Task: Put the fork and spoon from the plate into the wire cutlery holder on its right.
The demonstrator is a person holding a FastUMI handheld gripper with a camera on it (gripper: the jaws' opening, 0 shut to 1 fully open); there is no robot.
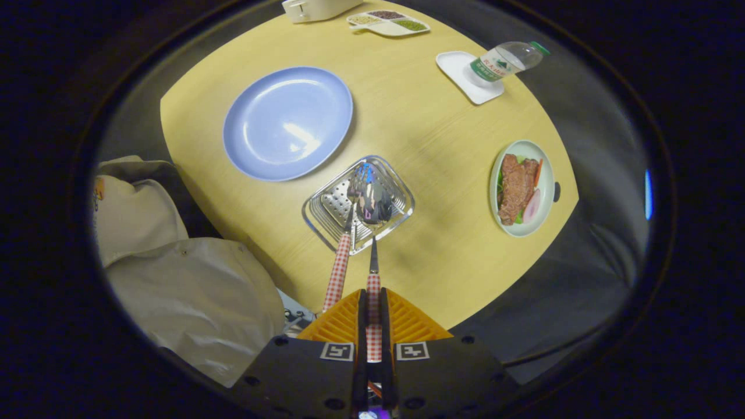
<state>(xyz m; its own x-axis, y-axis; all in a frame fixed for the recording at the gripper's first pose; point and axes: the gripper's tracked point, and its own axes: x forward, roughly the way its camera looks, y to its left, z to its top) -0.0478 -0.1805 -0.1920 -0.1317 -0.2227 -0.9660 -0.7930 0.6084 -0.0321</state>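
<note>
The gripper (pixel 373 302) is squeezed tight on the spoon (pixel 373 203). Both fingers press on its red and white checked handle. The spoon points forward, and its shiny bowl hangs right over the wire cutlery holder (pixel 401 198). The holder is a square silver basket on the yellow bench (pixel 419 116), just ahead of the fingers.

The fork (pixel 340 262) stands in the holder already. Its checked handle leans back toward the gripper, just left of the spoon. Its prongs are near the spoon's bowl.

The blue plate (pixel 288 122) sits on the bench to the left of the holder and a bit beyond it. Nothing lies on it.

Off to the right is a bowl of meat (pixel 521 187). Farther away, a water bottle (pixel 503 61) lies on a small white tray (pixel 457 70). A snack dish (pixel 389 23) with little sections sits at the far edge of the bench.

A person's pale sleeve (pixel 192 291) shows at the left, beside the gripper.
</note>
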